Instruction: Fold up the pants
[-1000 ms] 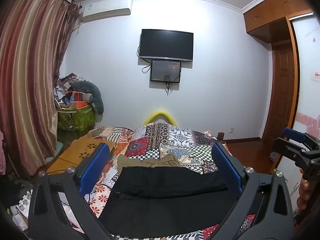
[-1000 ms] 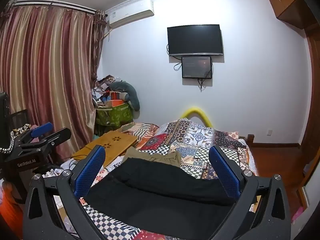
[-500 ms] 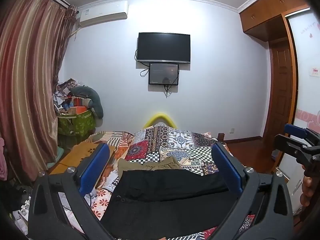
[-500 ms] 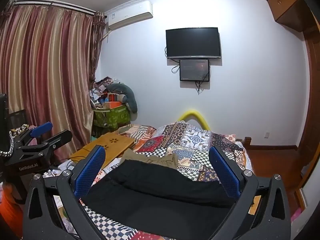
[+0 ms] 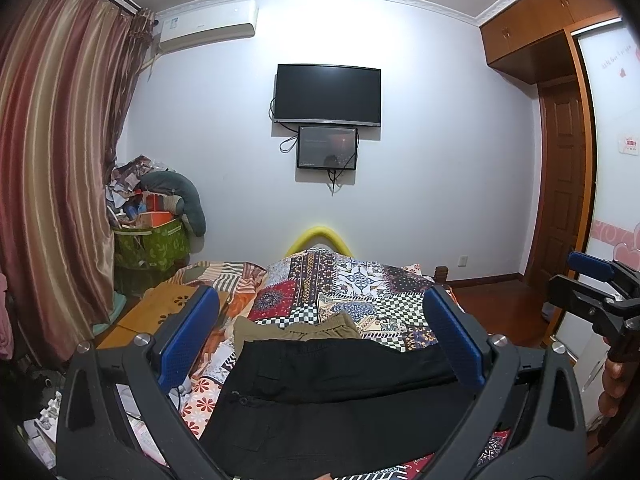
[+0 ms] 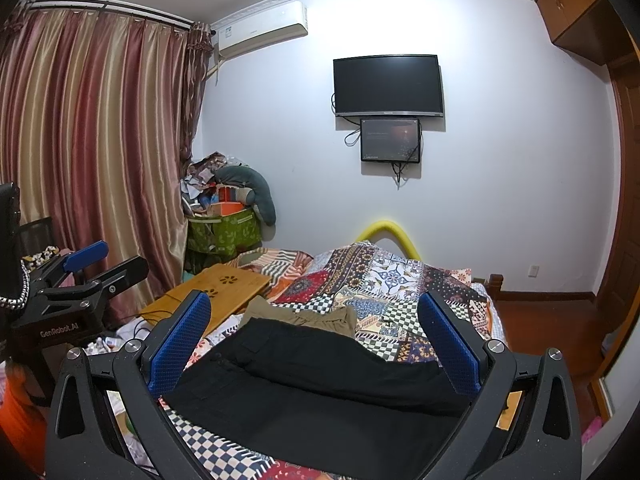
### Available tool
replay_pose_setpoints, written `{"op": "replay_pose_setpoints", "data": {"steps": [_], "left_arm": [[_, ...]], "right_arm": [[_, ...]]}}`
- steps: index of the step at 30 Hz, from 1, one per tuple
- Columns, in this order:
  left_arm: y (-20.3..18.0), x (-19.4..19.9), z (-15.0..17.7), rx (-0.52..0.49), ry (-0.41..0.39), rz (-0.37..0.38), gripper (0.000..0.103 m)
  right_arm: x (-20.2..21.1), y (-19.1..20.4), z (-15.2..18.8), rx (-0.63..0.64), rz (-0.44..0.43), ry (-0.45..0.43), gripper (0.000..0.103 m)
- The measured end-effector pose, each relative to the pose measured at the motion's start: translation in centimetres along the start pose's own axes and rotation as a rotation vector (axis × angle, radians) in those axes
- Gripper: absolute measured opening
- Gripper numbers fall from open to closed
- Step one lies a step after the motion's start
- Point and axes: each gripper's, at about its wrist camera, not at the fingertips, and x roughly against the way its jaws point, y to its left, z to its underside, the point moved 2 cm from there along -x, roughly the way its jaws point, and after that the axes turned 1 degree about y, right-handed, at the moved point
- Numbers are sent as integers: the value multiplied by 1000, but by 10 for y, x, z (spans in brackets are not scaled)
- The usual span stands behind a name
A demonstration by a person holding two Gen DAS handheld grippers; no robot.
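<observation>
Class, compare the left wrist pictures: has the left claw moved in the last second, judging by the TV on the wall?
Yes. The TV sits slightly higher and further left in view, so the left claw tipped slightly down and right.

Black pants (image 5: 340,396) lay flat on the patchwork bedspread (image 5: 360,284), already folded over once, with a pocket flap and button showing. Khaki pants (image 5: 296,328) lay just beyond, partly under them.

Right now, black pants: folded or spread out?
Folded. The black pants lie on the quilt with one layer doubled over another, its edge visible across the middle.
</observation>
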Motion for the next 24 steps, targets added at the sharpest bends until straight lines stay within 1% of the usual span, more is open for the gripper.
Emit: {"op": "replay_pose_setpoints", "data": {"steps": [24], "left_arm": [[0, -5, -1, 9, 2, -2, 103]], "right_arm": [[0, -4, -3, -2, 4, 3, 103]]}}
